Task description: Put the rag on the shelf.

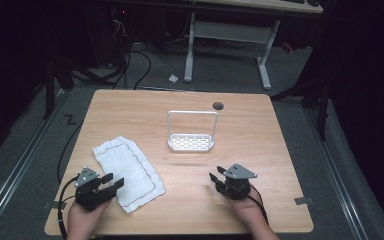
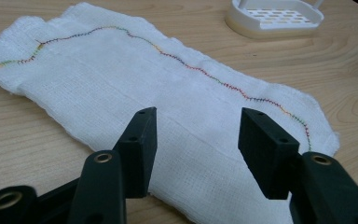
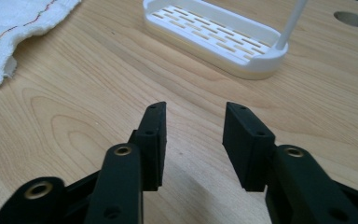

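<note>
White gauzy cloth (image 2: 158, 116) lies flat on the tabletop (image 1: 260, 150), left of the white rack (image 1: 191, 131): light, limp, non-slip, so pinch the near hem; left gripper (image 1: 111, 182) and right gripper (image 1: 216, 174) jaws open, empty.

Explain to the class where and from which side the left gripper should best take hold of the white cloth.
Probably the near end of the white cloth, approached from the person's side. It lies flat on the table, so only an edge offers something to pinch, and the open left gripper already sits at that end.
</note>
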